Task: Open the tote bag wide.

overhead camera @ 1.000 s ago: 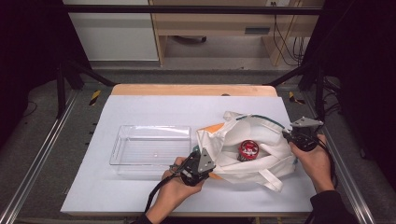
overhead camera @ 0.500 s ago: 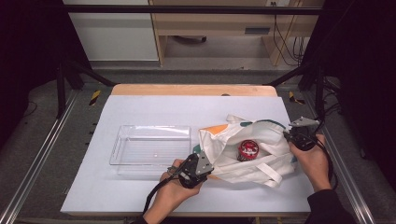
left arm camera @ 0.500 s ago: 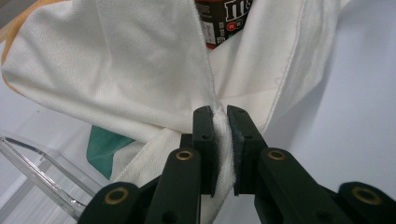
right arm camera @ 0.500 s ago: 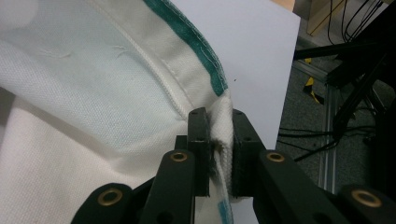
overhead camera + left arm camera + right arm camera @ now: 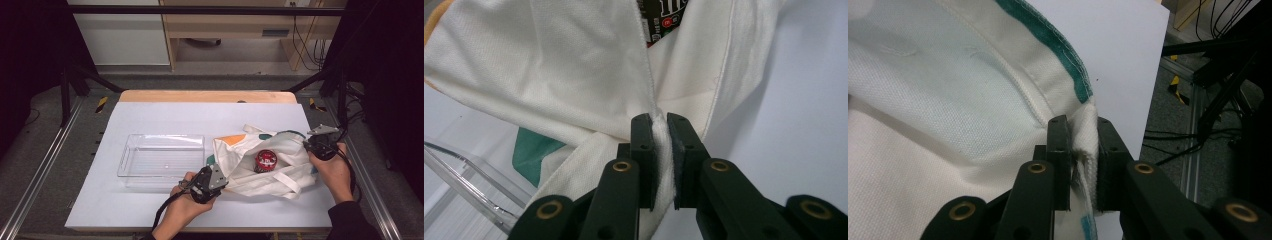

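A white cloth bag (image 5: 280, 160) with orange and green patches lies on the right half of the table, mouth spread wide. A red and dark packet (image 5: 265, 159) rests inside it; its dark printed edge (image 5: 666, 20) shows in the left gripper view. My left gripper (image 5: 220, 172) is shut on the bag's left rim, white fabric (image 5: 663, 145) pinched between its jaws. My right gripper (image 5: 311, 144) is shut on the bag's right rim, a folded hem (image 5: 1085, 150) with green trim squeezed between its jaws.
A clear plastic tray (image 5: 162, 156) stands left of the bag, its corner (image 5: 469, 185) close to the left gripper. The white table mat (image 5: 200, 120) has bare room at the back. The table's right edge and a metal rail (image 5: 1193, 165) lie just beyond the right gripper.
The bag's mouth has been drawn lower and flatter on the table. The left gripper shifted slightly toward the near edge; the right gripper stayed about where it was.
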`<move>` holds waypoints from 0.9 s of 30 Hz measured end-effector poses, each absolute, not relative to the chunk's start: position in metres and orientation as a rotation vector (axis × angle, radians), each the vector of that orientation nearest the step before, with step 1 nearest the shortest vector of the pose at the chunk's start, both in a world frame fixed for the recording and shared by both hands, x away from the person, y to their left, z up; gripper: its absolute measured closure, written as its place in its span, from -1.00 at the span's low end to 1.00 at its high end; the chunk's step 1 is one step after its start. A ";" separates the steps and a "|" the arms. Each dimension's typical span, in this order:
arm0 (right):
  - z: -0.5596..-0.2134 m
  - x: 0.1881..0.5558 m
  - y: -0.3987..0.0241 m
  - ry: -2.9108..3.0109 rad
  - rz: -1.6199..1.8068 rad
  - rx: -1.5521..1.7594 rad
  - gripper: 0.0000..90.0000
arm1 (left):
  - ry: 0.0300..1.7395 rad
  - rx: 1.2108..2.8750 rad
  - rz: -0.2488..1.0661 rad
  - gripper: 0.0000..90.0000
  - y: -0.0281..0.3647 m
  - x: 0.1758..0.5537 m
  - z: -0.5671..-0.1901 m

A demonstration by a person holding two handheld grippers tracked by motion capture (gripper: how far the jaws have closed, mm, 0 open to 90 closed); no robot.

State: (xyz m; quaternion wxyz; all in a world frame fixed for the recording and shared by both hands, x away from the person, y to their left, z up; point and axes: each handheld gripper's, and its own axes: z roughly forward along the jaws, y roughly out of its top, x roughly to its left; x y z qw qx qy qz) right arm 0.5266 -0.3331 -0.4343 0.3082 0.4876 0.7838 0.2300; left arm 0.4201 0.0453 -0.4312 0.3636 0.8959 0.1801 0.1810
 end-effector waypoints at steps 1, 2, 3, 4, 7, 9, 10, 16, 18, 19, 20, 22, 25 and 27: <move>-0.435 0.527 -0.333 2.072 0.601 1.291 0.78 | 0.464 2.306 0.469 0.84 0.045 0.420 -0.431; -0.435 0.527 -0.333 2.072 0.605 1.297 0.77 | 0.464 2.307 0.471 0.84 0.045 0.419 -0.432; -0.434 0.527 -0.333 2.065 0.614 1.308 0.76 | 0.465 2.306 0.470 0.84 0.045 0.419 -0.432; -0.433 0.527 -0.333 2.065 0.618 1.308 0.75 | 0.467 2.304 0.468 0.84 0.046 0.420 -0.432; -0.433 0.525 -0.334 2.072 0.617 1.310 0.65 | 0.465 2.305 0.465 0.83 0.046 0.420 -0.433; -0.431 0.523 -0.334 2.060 0.627 1.322 0.44 | 0.459 2.305 0.472 0.82 0.046 0.420 -0.433; -0.429 0.522 -0.334 2.058 0.635 1.325 0.39 | 0.454 2.305 0.476 0.82 0.045 0.420 -0.432; -0.409 0.508 -0.333 2.020 0.722 1.282 -0.01 | 0.437 2.303 0.511 0.69 0.045 0.419 -0.432; -0.399 0.501 -0.334 2.003 0.765 1.272 -0.12 | 0.446 2.297 0.520 0.60 0.045 0.420 -0.431; -0.396 0.499 -0.334 2.001 0.776 1.267 -0.16 | 0.452 2.287 0.524 0.54 0.045 0.420 -0.431; -0.392 0.494 -0.333 1.992 0.792 1.256 -0.19 | 0.453 2.283 0.534 0.45 0.046 0.420 -0.430; -0.386 0.485 -0.332 1.985 0.809 1.235 -0.21 | 0.464 2.271 0.538 0.33 0.046 0.420 -0.429; -0.380 0.471 -0.330 1.994 0.831 1.204 -0.30 | 0.469 2.265 0.550 0.14 0.046 0.420 -0.426; -0.377 0.464 -0.327 2.008 0.837 1.195 -0.35 | 0.458 2.277 0.566 0.04 0.046 0.420 -0.424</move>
